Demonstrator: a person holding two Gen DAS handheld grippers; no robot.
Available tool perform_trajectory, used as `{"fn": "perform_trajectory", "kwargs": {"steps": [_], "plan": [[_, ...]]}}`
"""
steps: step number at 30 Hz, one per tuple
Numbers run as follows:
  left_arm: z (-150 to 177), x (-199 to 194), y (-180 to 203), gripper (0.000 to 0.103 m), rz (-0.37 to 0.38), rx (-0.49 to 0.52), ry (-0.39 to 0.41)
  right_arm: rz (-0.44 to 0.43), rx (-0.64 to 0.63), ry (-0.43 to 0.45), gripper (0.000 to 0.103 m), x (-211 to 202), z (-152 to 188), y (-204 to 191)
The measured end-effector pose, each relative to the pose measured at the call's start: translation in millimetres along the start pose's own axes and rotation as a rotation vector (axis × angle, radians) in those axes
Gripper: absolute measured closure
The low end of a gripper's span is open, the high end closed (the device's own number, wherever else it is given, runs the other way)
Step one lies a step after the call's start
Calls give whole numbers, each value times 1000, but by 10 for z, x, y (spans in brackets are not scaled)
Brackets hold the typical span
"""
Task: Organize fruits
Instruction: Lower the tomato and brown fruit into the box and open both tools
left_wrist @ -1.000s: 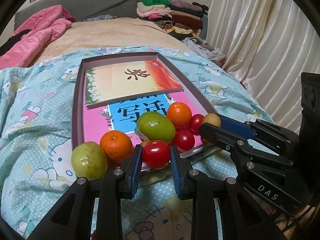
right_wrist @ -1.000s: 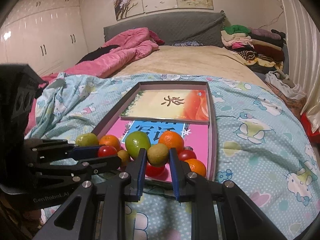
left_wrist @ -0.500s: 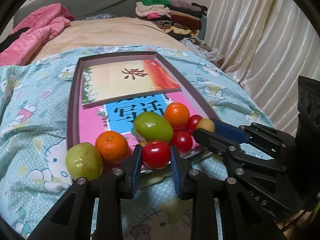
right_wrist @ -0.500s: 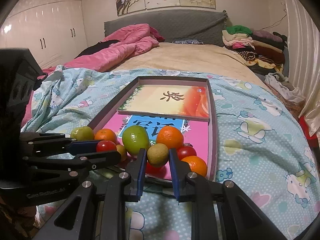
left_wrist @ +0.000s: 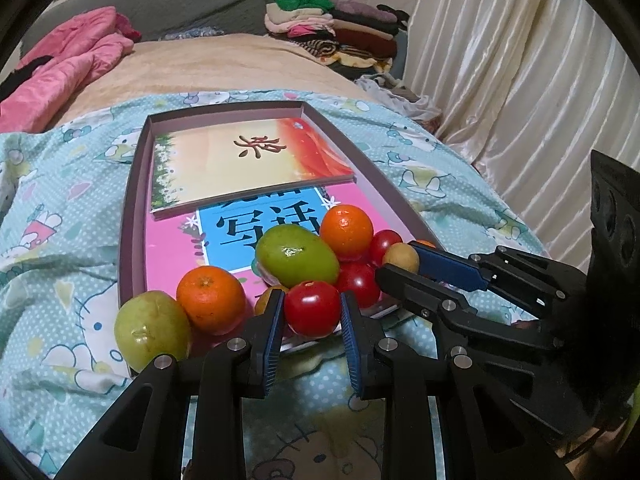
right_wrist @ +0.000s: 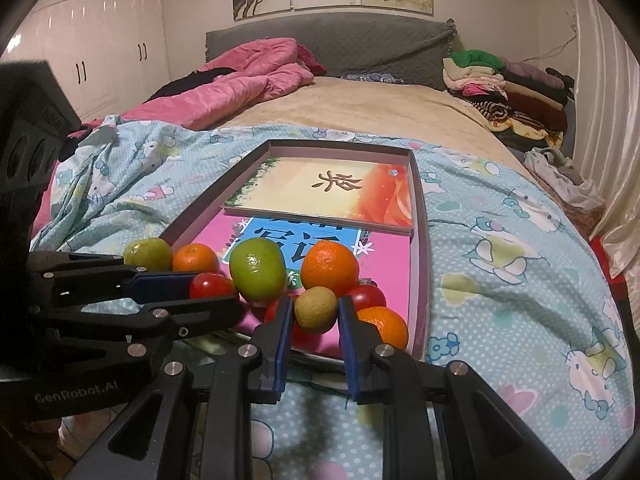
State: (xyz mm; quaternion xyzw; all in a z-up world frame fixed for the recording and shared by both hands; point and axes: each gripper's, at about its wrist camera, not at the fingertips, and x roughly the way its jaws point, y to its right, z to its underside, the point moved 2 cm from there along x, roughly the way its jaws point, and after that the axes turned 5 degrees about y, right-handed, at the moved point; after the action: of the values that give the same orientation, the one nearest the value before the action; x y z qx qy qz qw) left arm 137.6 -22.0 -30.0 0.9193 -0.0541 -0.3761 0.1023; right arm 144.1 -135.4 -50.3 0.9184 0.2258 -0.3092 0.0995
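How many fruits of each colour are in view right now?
Green fruits: 2
Orange fruits: 3
Red fruits: 3, one in the left tool
Yellow-brown fruits: 2, one in the right tool
Total: 10

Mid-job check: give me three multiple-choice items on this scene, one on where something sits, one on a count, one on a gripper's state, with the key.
1. Where does the yellow-and-red book lie?
A. at the far end of the tray
B. on the pink quilt
C. under the fruit

2. How many oranges show in the right wrist view?
A. one
B. three
C. five

3. What is the left gripper doing?
A. wide open over the blanket
B. closed around a red tomato
C. gripping a book

Key: 1 A, the book fills the tray's far half. 2 B, orange, orange, orange. 3 B, both fingers press the tomato's sides.
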Motion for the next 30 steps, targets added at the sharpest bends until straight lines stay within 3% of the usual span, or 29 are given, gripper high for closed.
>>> {"fn": "perform_trajectory", "kwargs": {"steps": [17,22,30], "plan": [[-3,1,-15,75,2,-5,-2,10,-12,7,80,-15,4,-29],[2,3,-16,75,-1,-2,-2,10,-2,30,73,-64,-19,5],[3,-4,-39,75,-10,-12,-6,23,15,38,73,-82,-37,43]]}}
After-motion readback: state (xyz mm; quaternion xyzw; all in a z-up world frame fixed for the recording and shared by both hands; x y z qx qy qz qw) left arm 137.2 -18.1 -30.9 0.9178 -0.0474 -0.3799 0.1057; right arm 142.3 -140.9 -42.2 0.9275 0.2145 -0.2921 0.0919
